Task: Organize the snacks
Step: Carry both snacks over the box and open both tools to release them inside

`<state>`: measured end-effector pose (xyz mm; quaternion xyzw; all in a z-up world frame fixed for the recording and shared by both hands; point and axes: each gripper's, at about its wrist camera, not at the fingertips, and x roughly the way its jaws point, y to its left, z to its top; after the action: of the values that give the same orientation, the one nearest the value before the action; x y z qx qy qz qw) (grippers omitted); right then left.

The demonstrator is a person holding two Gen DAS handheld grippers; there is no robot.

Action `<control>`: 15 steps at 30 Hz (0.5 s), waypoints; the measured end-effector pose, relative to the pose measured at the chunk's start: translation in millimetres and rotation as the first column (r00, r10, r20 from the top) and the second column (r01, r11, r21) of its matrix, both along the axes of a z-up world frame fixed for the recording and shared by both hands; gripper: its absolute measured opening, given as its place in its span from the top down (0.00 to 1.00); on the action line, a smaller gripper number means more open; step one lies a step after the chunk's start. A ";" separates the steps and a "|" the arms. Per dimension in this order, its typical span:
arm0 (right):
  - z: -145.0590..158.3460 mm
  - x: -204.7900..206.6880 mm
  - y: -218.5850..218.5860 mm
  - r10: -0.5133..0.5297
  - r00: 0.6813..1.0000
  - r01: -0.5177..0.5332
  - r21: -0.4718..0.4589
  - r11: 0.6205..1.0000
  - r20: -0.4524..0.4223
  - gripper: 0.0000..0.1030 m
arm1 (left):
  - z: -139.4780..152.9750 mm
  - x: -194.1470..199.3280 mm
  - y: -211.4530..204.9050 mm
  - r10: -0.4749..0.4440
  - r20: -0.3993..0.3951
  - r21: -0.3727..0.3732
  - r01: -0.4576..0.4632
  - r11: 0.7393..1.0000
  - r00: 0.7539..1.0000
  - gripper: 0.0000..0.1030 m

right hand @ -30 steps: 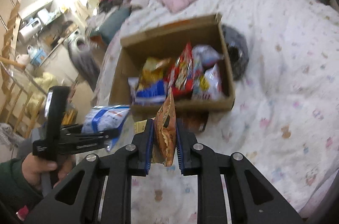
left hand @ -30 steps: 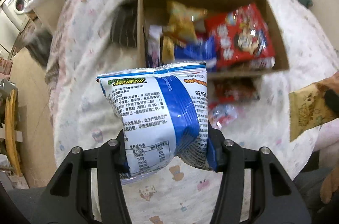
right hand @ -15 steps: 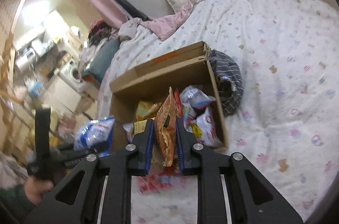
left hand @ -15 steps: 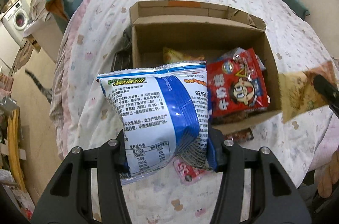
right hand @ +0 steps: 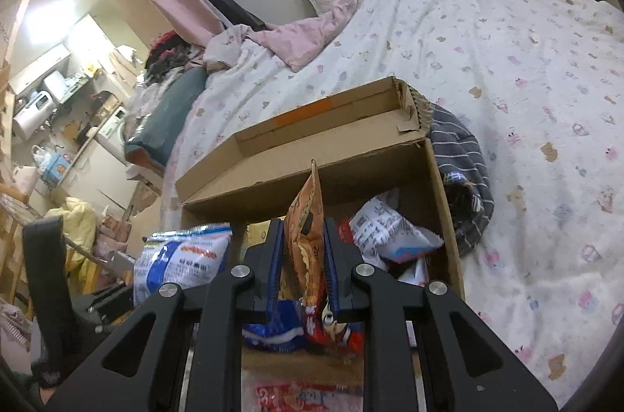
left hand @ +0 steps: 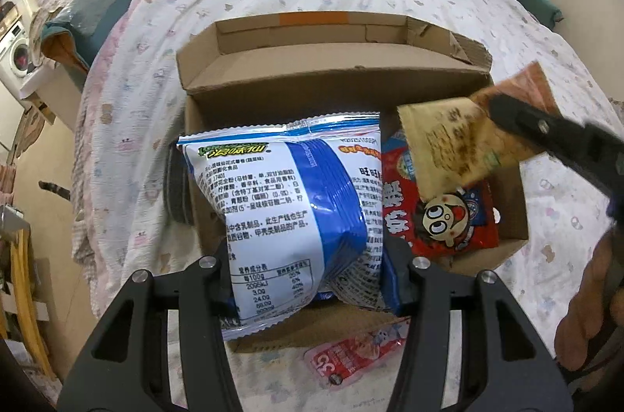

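My left gripper (left hand: 310, 264) is shut on a puffy blue and white snack bag (left hand: 288, 209), held over the near left part of an open cardboard box (left hand: 335, 80) on the bed. My right gripper (right hand: 303, 256) is shut on a flat orange-brown snack packet (right hand: 306, 217), edge-on between its pads, above the same box (right hand: 319, 162). In the left wrist view that packet (left hand: 460, 139) and the right gripper (left hand: 507, 117) hang over the box's right side. Inside lie a red cartoon-face bag (left hand: 448, 217) and other snack bags. The left-held bag (right hand: 183, 264) shows at lower left.
A red and pink snack packet (left hand: 355, 353) lies on the bedspread in front of the box. A dark striped garment (right hand: 464, 178) sits against the box's far side. Printed white bedding (right hand: 526, 80) spreads all around; pillows and a pink blanket lie at the head. Cluttered room at left.
Both grippers have moved forward over the box with their bags still held. The box now lies directly beneath them and fills more of both views.
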<state>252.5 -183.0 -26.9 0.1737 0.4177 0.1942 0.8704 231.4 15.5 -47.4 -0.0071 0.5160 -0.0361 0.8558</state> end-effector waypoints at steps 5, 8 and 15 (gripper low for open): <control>-12.6 18.9 3.4 -0.029 0.998 0.029 -0.007 1.000 -0.056 0.80 | -15.1 8.1 -2.9 -0.012 -0.031 0.000 0.012 1.000 0.999 0.52; -22.4 25.4 1.7 -0.039 0.994 0.040 0.010 0.999 -0.103 0.80 | -18.4 11.8 -1.0 -0.009 -0.043 -0.012 0.009 1.000 0.999 0.51; -48.9 37.1 -4.4 -0.073 0.973 0.076 0.005 0.997 -0.219 0.80 | -16.8 12.9 -0.3 -0.007 -0.025 -0.003 0.007 1.000 1.000 0.50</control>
<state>289.6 -187.4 -75.8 0.2156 0.5027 0.1438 0.8247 244.3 15.2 -64.3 -0.0071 0.5265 -0.0398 0.8492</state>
